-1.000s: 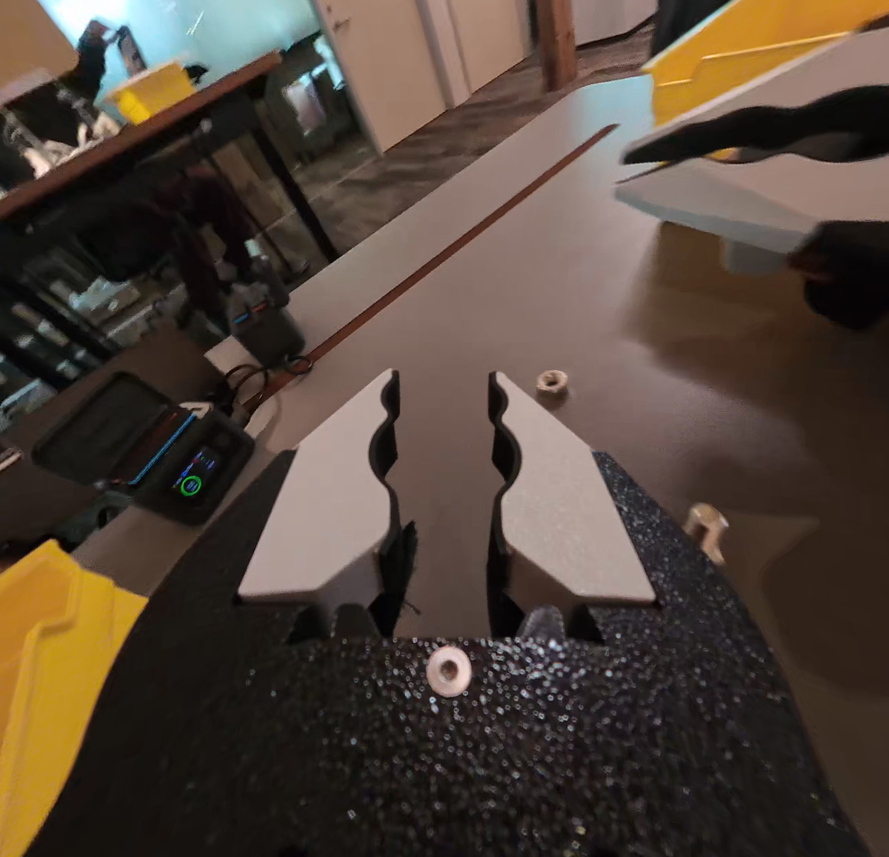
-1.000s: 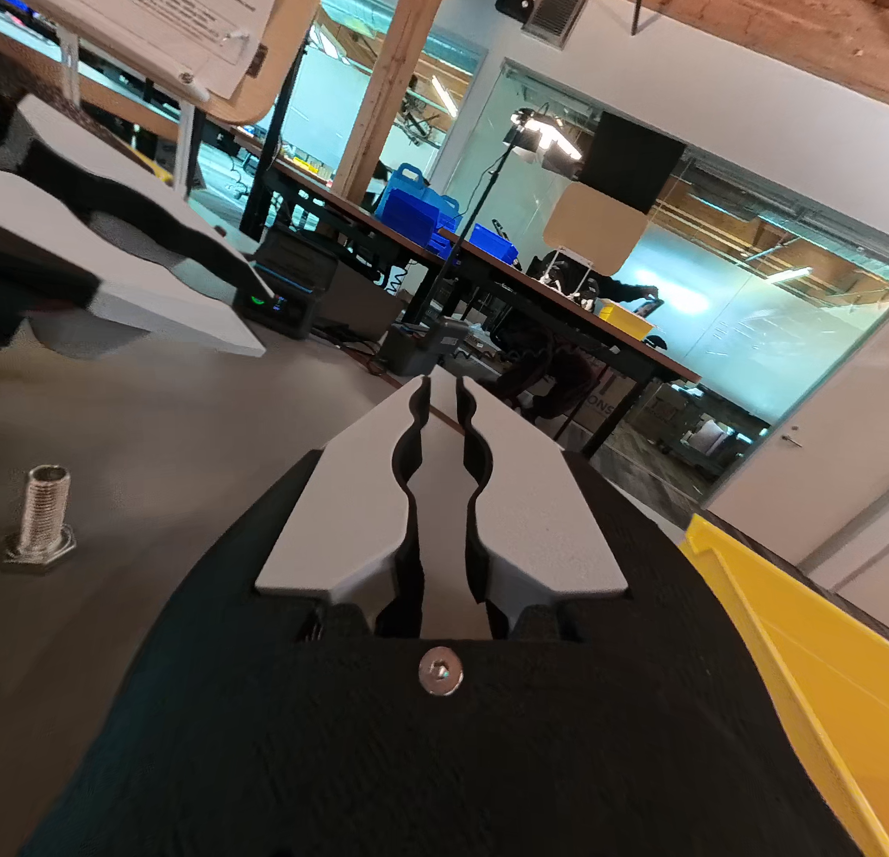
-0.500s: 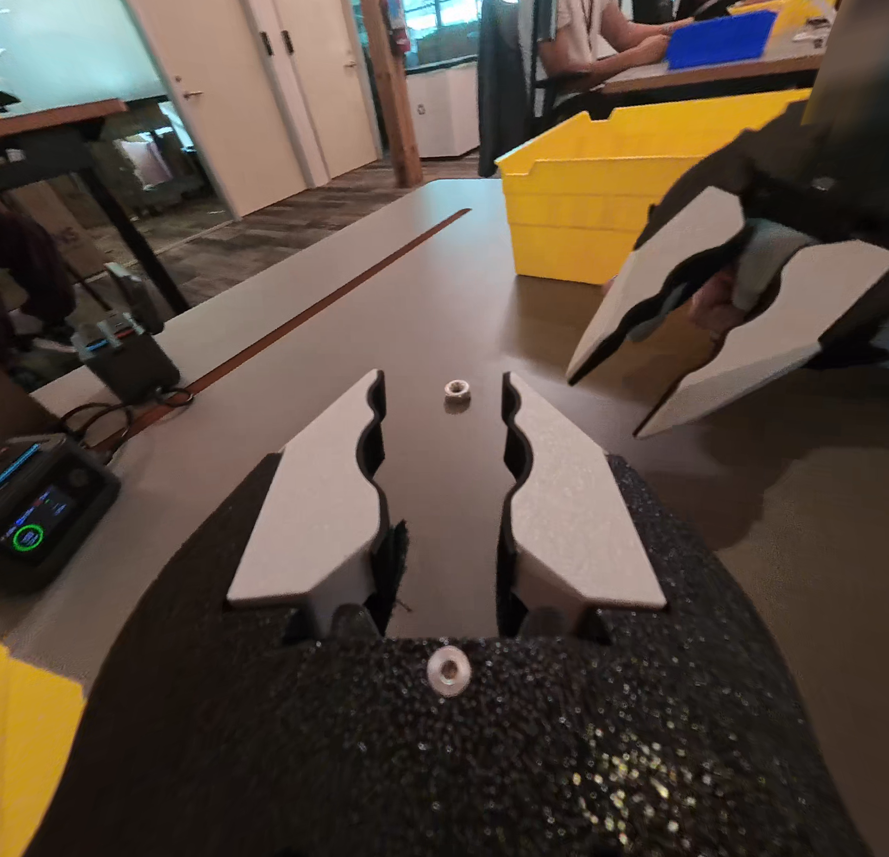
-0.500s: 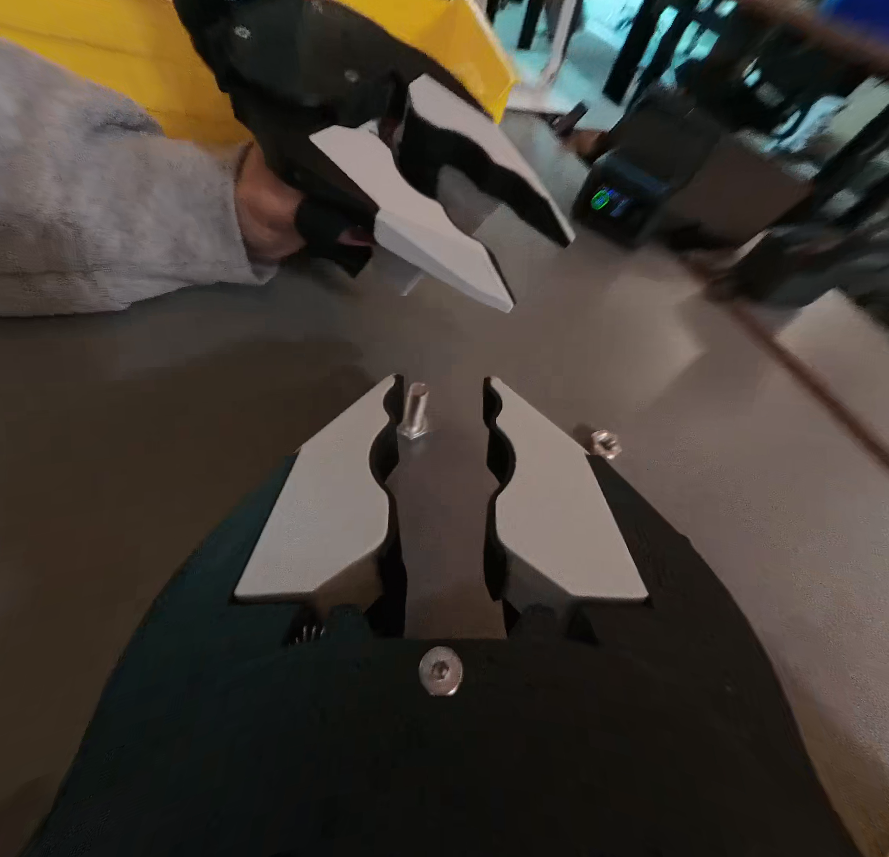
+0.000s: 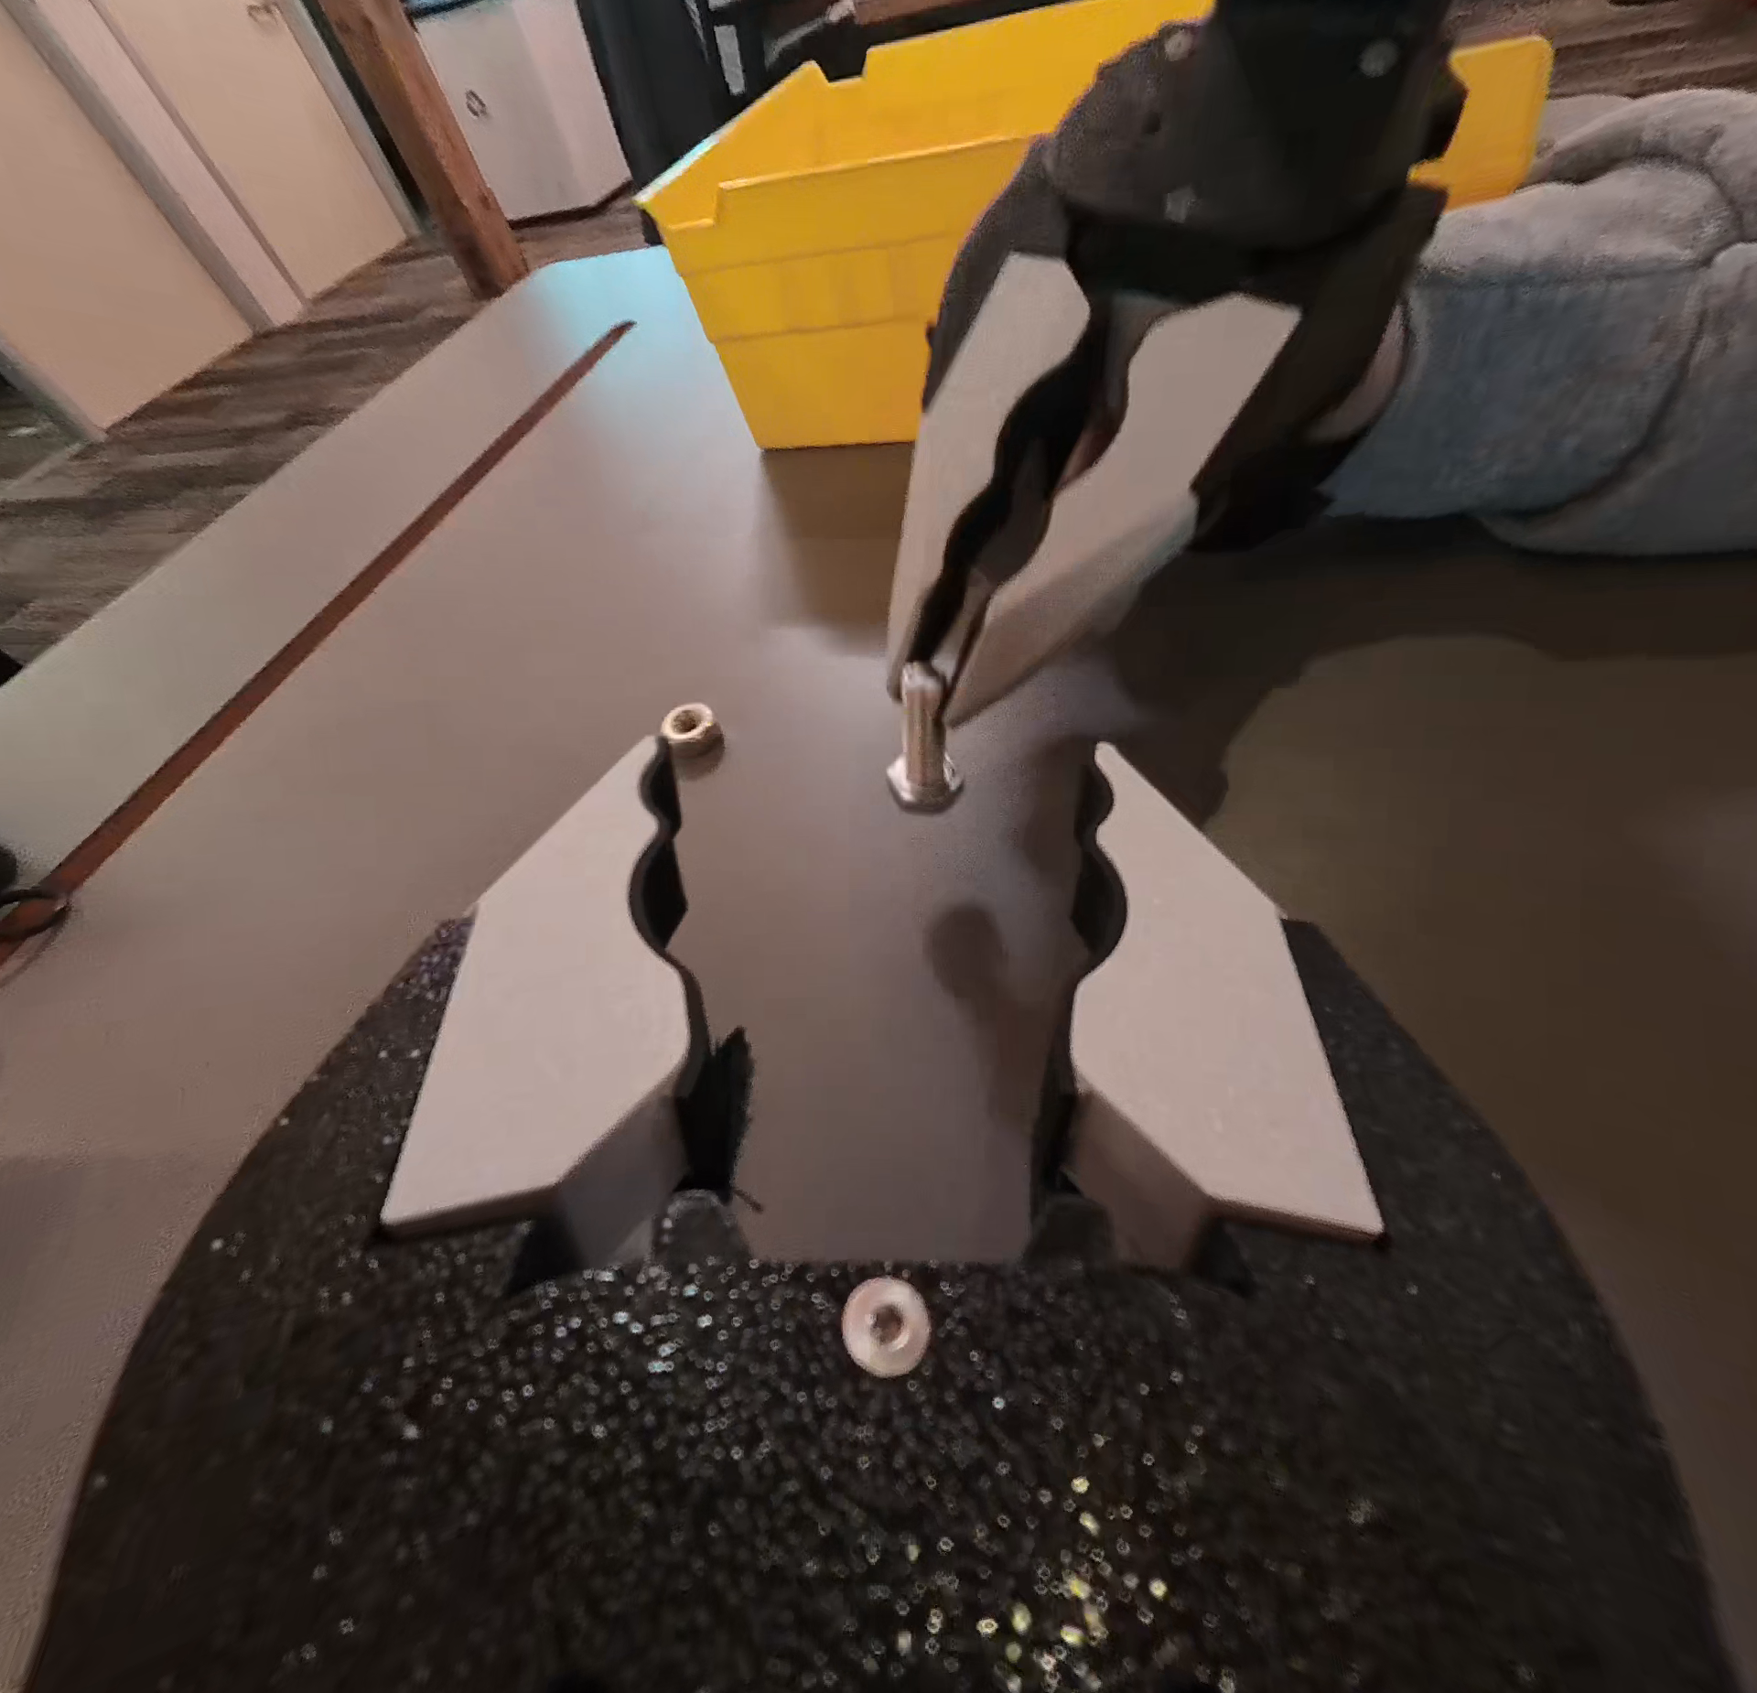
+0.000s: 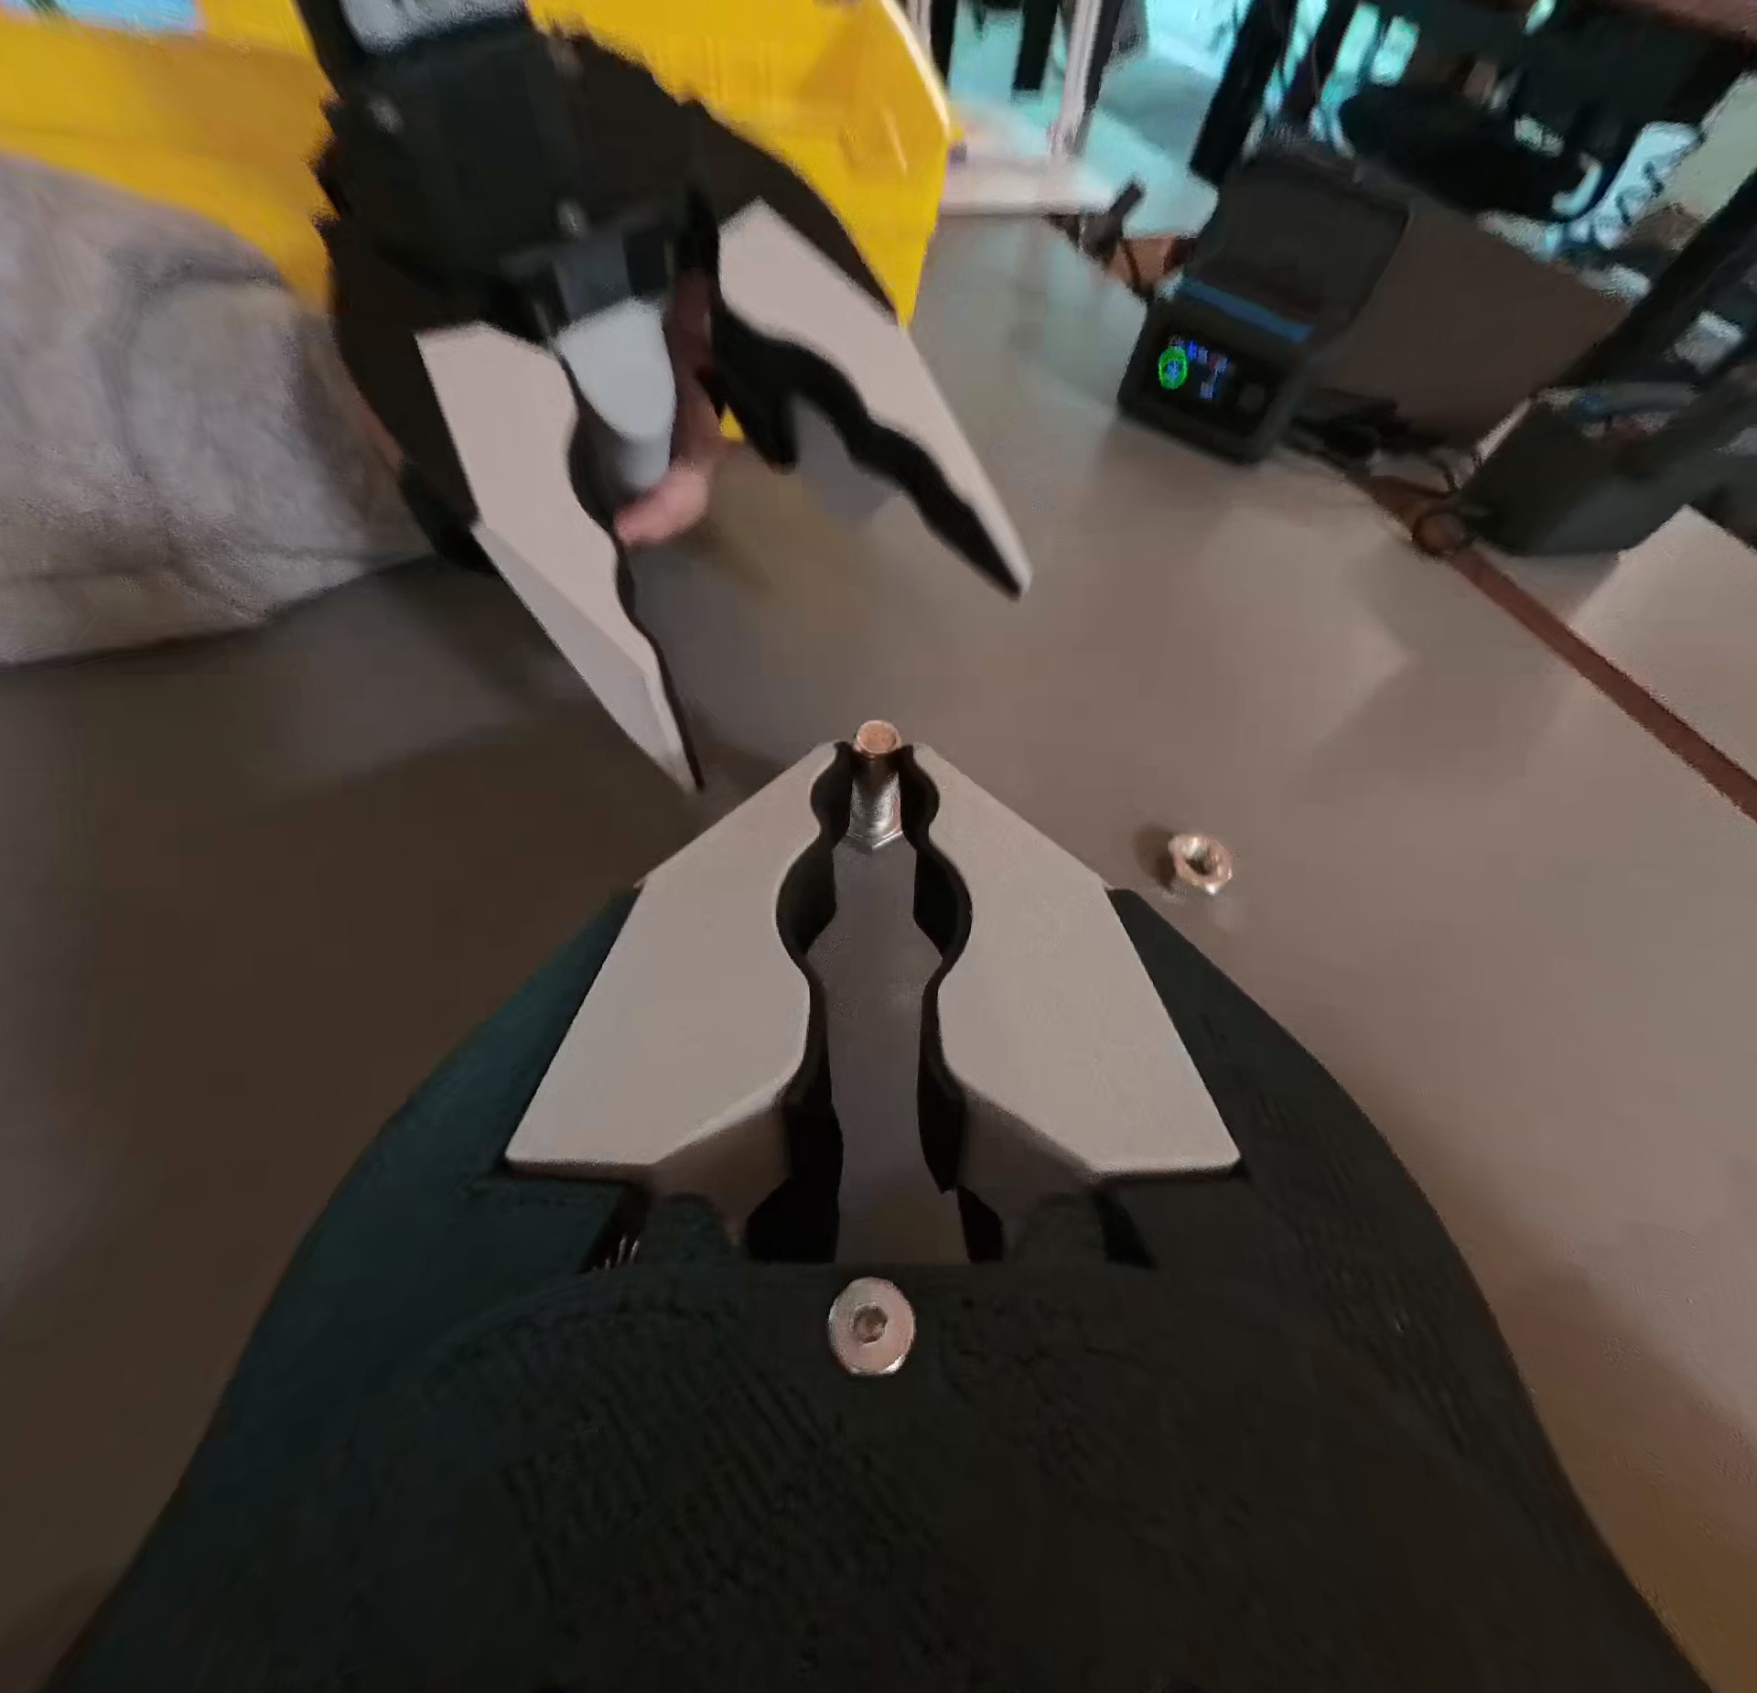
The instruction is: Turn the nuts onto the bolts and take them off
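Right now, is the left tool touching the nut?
Apart. Left wrist view: the open left tool has table showing between its finger and the nut.

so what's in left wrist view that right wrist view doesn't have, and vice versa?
Left wrist only: its own open left tongs from behind, a wooden post and pale doors.

Right wrist only: a black device with a lit screen, cables, and the right tongs from behind, shut on the bolt.

Both: the upright bolt, the loose nut on the table, a yellow bin, a grey sleeve.
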Available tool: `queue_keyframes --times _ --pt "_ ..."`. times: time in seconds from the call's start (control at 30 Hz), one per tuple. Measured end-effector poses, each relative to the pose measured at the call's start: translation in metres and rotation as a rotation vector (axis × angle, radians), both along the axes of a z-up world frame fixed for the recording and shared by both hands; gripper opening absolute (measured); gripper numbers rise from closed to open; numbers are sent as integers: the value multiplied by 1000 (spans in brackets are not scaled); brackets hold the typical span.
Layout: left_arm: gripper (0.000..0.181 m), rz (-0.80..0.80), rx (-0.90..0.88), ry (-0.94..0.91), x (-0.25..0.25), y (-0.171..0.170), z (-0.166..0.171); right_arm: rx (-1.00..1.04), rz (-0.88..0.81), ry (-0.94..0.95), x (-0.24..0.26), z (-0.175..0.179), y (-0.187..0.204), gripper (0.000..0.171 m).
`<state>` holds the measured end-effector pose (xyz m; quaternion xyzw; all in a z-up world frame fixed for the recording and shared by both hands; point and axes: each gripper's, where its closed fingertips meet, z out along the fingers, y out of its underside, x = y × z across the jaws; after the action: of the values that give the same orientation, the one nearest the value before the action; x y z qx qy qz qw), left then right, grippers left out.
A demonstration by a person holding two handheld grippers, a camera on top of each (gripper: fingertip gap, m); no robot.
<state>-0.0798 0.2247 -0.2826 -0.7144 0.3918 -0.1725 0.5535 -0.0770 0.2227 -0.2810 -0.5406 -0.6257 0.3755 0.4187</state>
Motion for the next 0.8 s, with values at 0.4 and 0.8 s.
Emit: queue_keyframes --times 0.4,0.8 --pt "32 -209 -109 -63 28 -25 0 -59 204 194 7 34 -34 8" --pt "34 -332 -171 -178 36 -41 11 -121 275 240 18 46 -41 8"
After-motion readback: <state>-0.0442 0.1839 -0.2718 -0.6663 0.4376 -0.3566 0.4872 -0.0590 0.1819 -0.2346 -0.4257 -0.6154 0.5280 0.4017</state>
